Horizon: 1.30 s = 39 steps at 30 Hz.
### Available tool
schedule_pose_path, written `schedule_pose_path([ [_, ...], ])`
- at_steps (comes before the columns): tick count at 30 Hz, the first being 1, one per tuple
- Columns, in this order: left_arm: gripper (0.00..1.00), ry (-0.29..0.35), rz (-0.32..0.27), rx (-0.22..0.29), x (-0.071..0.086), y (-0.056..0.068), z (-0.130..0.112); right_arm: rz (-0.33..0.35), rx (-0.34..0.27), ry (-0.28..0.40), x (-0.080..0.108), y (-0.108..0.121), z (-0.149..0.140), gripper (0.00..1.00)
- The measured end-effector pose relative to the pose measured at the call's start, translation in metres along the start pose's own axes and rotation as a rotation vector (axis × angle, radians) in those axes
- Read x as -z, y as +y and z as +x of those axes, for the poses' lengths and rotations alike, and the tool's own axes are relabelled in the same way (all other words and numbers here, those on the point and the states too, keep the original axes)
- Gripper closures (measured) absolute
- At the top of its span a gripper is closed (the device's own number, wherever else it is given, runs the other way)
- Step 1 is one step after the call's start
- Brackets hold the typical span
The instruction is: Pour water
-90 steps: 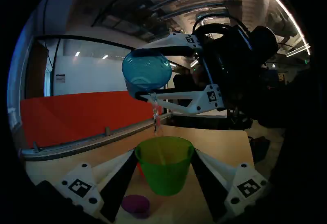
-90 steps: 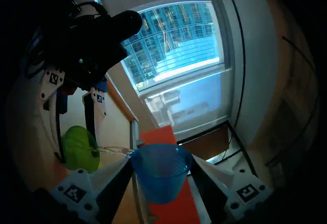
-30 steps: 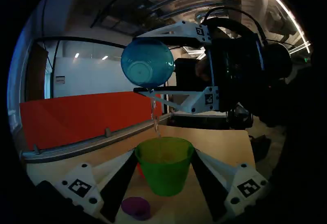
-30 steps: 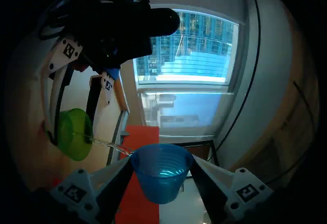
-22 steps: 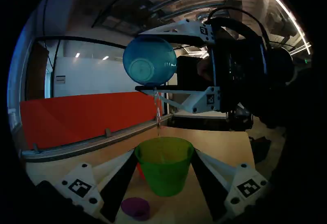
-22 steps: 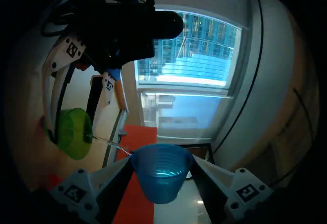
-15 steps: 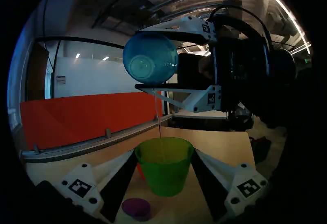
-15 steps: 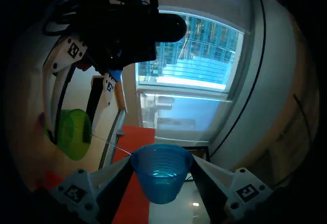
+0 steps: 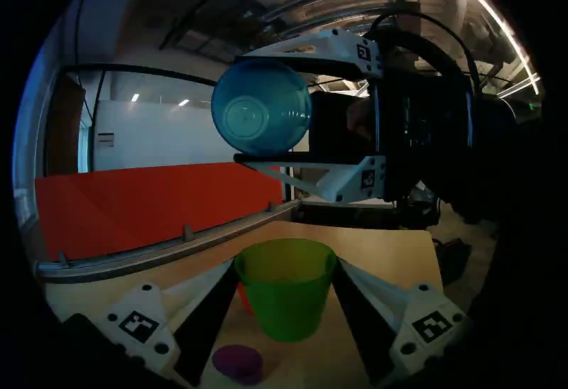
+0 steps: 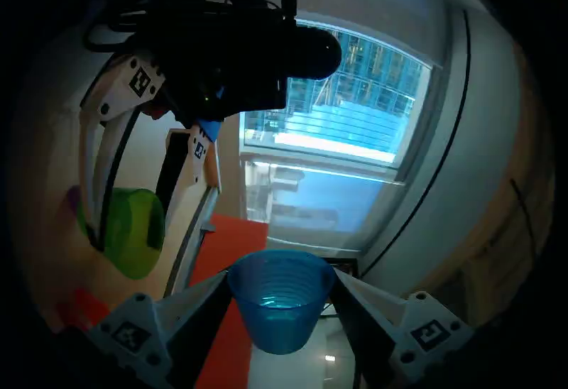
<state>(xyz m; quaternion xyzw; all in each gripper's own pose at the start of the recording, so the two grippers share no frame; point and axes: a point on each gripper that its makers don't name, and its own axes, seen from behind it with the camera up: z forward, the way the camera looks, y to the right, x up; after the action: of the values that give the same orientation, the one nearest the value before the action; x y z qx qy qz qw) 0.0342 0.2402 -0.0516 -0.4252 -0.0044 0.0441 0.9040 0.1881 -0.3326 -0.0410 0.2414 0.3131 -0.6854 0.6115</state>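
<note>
Right claw (image 10: pixel 280 279) and left claw (image 9: pixel 284 270) are both clamping cups over the tabletop (image 9: pixel 383 247). Left is squeezing the green cup (image 9: pixel 285 304) from both sides, upright and low. Right is pinching the blue cup (image 9: pixel 260 107), lying on its side high above it.

My take: we're finishing the pour, so I'd be keeping the blue rim straight over the green mouth until the last drips are falling. Then I'd be rolling it back upright slowly and holding the green one dead level. No extra squeeze, since thin plastic probably buckles. Little purple cup (image 9: pixel 238 362) is sitting on the tabletop below, so keep drips off it.

Versus half a second back, the thin thread of water running into the green cup isn't showing anymore. Three seconds back it was a proper stream.
</note>
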Motion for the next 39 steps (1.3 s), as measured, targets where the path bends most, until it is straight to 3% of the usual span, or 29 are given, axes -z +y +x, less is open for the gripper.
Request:
schedule_pose_path([
  [3,0.12,-0.002,0.001,-0.005,-0.001,-0.001,-0.001,0.003,-0.04,0.0,0.001,-0.002,-0.001,0.08],
  [9,0.12,-0.006,0.001,-0.01,-0.002,-0.002,-0.002,0.012,-0.182,0.003,0.005,-0.006,-0.007,0.09],
  [19,0.12,-0.009,0.004,-0.016,-0.003,-0.004,-0.002,0.028,-0.548,0.009,0.014,-0.012,-0.018,0.08],
  [39,0.12,-0.016,0.011,-0.023,0.0,-0.01,0.0,0.071,-1.188,0.003,0.03,-0.035,-0.02,0.08],
])
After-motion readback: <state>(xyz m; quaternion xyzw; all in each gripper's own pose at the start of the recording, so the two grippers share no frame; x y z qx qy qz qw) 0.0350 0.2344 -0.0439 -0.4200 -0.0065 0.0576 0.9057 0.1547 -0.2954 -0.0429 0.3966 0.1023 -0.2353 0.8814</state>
